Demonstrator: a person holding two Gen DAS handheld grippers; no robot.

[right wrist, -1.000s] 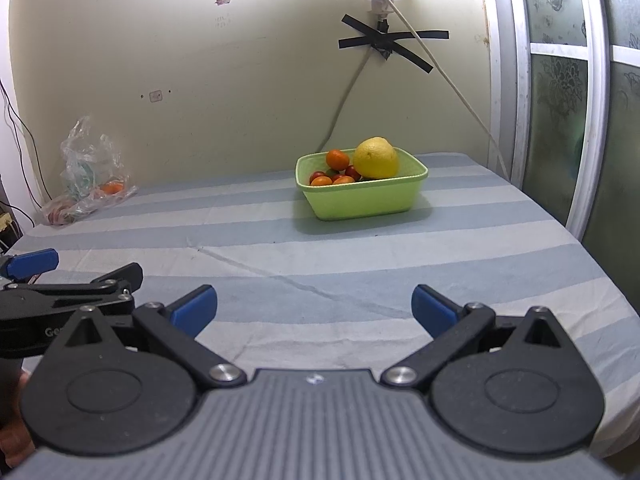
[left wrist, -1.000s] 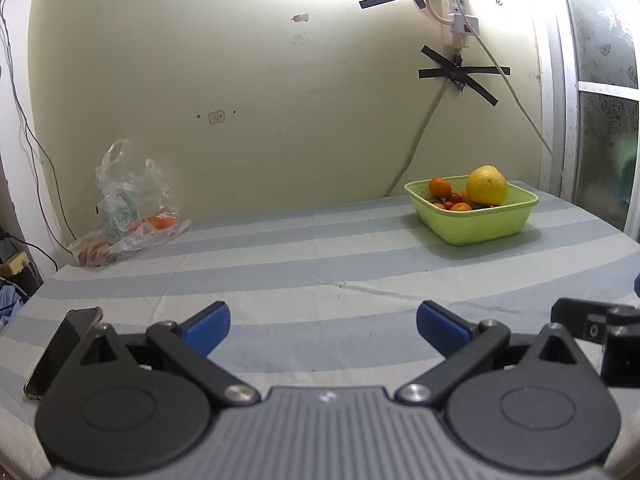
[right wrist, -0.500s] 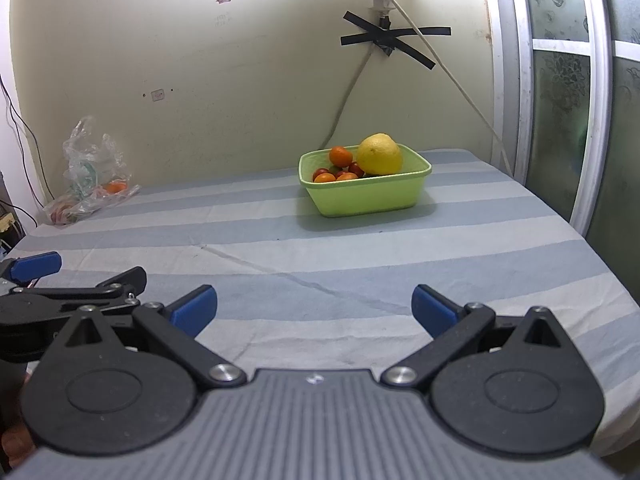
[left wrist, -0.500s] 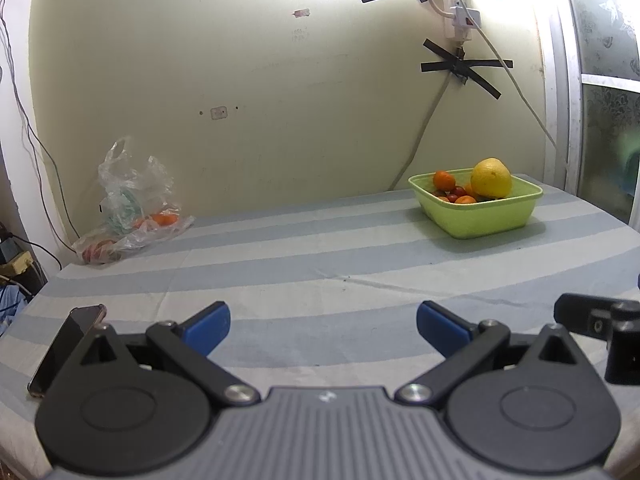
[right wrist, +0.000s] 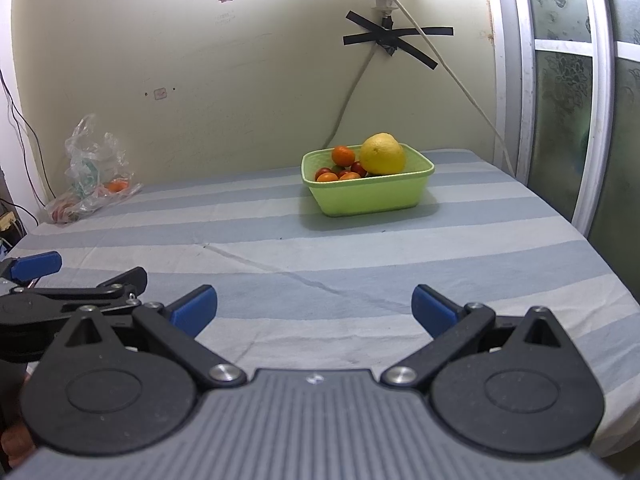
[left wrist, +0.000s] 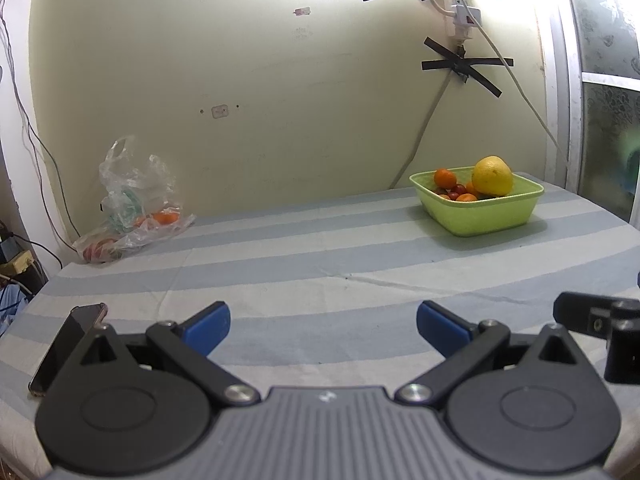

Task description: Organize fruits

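— Where's the fruit?

— In your green basket (right wrist: pixel 368 196) toward the table's far right corner: a big yellow citrus (right wrist: pixel 383 154), mandarins (right wrist: pixel 343 155) and small red fruits. More sits in the plastic bag (left wrist: pixel 132 208) at the far left corner.

— Which tongs?

— Your right tongs (right wrist: pixel 314 308) face the basket almost head-on, so I'd judge them nearer; from your left tongs (left wrist: pixel 323 322) it lies far right. Both hover level at the near edge, spread wide, gripping nothing.
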